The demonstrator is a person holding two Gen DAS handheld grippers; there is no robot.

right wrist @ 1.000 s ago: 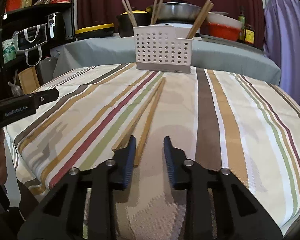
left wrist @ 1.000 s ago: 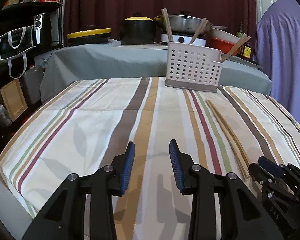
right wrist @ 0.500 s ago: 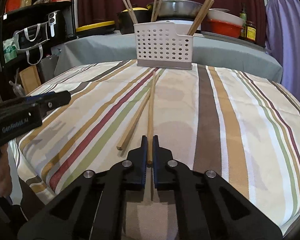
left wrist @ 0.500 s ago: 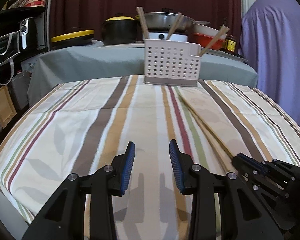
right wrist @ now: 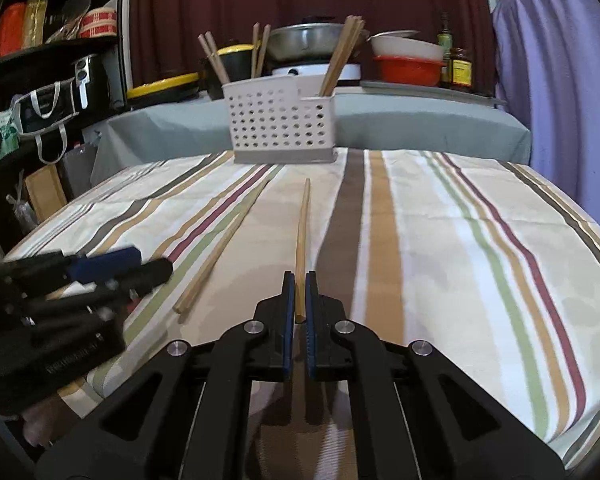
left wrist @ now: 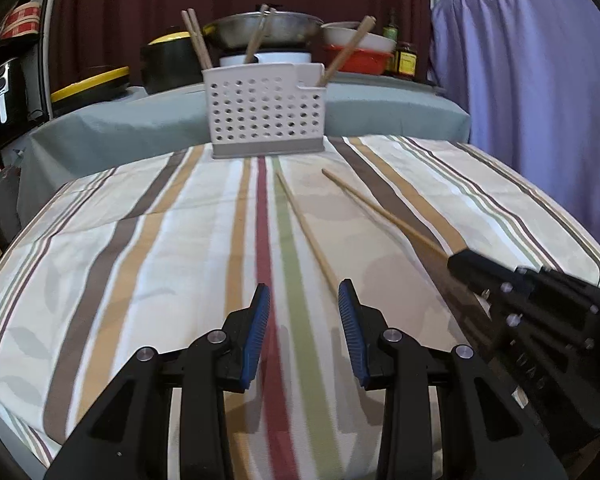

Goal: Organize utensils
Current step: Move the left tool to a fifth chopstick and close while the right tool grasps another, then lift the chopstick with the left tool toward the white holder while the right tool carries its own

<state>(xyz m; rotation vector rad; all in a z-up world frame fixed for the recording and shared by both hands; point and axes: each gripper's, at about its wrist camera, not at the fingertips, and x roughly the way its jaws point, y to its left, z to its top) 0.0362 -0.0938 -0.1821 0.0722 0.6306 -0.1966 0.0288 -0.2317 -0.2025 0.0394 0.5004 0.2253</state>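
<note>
The right gripper [right wrist: 297, 300] is clenched on the near end of one chopstick [right wrist: 302, 224], which runs from the lower centre of the right wrist view up toward the white perforated utensil holder [right wrist: 282, 128] at upper centre. A second chopstick [right wrist: 224, 246] lies flat on the striped tablecloth [right wrist: 480, 240], just left of the held one and apart from it. In the left wrist view the left gripper [left wrist: 304, 320] hovers over the cloth at lower centre with its jaws apart and nothing between them; the loose chopstick's near end sits just ahead of its right finger. The holder stands at the far edge of the cloth with several chopsticks [right wrist: 340, 56] leaning upright in it
</note>
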